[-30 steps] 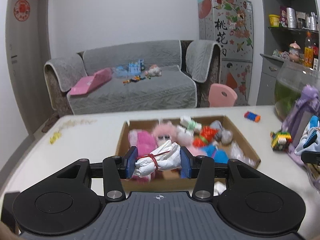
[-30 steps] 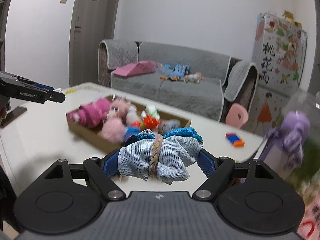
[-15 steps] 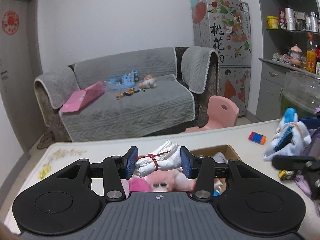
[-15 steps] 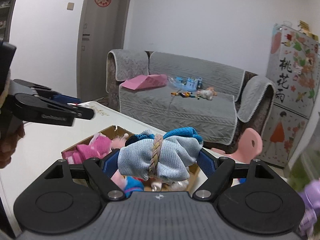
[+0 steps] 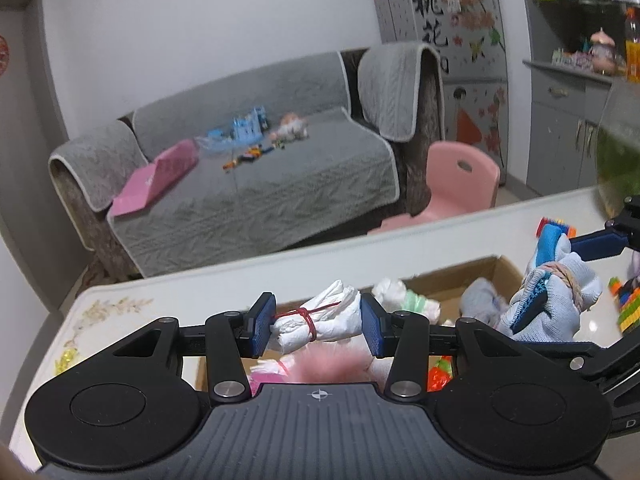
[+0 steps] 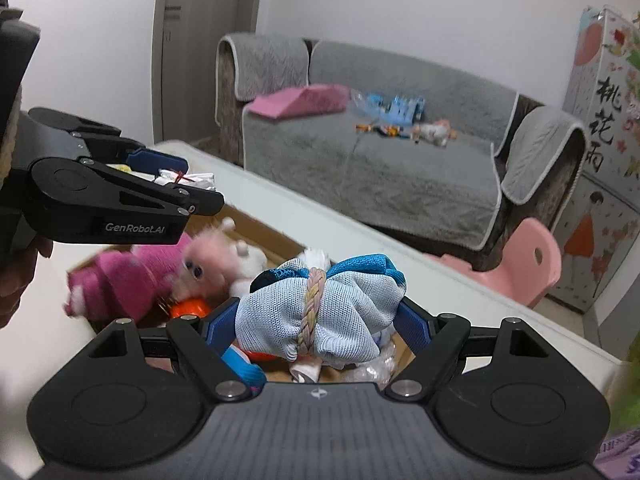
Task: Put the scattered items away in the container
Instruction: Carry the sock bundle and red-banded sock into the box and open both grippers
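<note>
Now that both bundles hang over the cardboard box (image 6: 280, 240) instead of short of it, we clench the white bundle (image 5: 316, 320) in the left hand-held gripper (image 5: 316, 330) and the blue bundle (image 6: 316, 312) in the right hand-held gripper (image 6: 316, 330), ready to drop 2.

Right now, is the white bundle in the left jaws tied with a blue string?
No, the white bundle clamped in the left gripper is bound with a red string knotted around its middle.

light: soft, even, indoor; blur: slight motion smear; edges: fisheye-bent, dark corners
</note>
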Demonstrator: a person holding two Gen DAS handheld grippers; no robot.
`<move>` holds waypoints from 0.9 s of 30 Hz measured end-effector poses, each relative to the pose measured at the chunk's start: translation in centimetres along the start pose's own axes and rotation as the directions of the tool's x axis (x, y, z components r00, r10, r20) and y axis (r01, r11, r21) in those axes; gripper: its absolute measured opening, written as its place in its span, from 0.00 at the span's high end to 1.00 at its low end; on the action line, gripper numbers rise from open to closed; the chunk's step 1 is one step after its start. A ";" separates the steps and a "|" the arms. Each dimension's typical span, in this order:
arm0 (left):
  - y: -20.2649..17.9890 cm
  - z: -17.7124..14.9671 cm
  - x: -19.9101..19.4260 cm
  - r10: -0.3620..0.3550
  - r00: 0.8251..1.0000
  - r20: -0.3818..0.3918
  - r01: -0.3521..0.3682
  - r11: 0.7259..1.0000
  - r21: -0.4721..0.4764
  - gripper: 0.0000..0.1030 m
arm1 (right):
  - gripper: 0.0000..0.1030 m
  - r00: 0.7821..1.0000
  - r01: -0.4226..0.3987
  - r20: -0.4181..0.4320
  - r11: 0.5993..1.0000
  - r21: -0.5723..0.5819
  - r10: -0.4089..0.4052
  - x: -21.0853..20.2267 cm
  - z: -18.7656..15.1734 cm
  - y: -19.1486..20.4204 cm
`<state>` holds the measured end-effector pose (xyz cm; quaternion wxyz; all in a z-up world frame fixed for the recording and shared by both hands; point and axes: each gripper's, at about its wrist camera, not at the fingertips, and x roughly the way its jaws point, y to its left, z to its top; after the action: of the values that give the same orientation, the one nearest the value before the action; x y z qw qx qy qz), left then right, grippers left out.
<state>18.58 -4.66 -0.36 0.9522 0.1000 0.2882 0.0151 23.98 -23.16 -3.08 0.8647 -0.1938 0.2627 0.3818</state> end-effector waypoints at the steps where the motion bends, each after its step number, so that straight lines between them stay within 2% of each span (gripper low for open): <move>1: 0.0 -0.2 0.4 0.000 1.000 -0.008 0.000 1.000 0.002 0.49 | 0.24 1.000 0.000 -0.007 1.000 0.001 0.000 0.3 -0.3 -0.1; 9: -0.7 -1.2 2.5 -0.019 0.998 -0.057 0.020 0.999 0.026 0.49 | 0.24 0.999 -0.004 -0.054 1.000 0.025 0.005 1.2 -1.5 -0.3; 23: -2.3 -2.0 4.1 -0.036 0.993 -0.114 0.042 0.998 0.056 0.48 | 0.23 0.994 -0.009 -0.109 1.000 0.016 0.011 2.7 -1.5 -0.6; 26: -2.5 -2.3 4.5 -0.057 0.988 -0.141 0.065 0.997 0.049 0.43 | 0.17 0.993 -0.007 -0.119 1.000 0.009 0.008 3.0 -1.7 -0.5; 27: -2.6 -2.4 4.5 -0.055 0.988 -0.145 0.063 0.997 0.054 0.29 | 0.13 0.993 -0.006 -0.116 1.000 0.005 0.006 2.9 -1.7 -0.4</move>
<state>20.92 -6.36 -5.28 0.9257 0.1178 0.3592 -0.0142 25.42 -22.69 -6.08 0.8473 -0.2127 0.3141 0.3718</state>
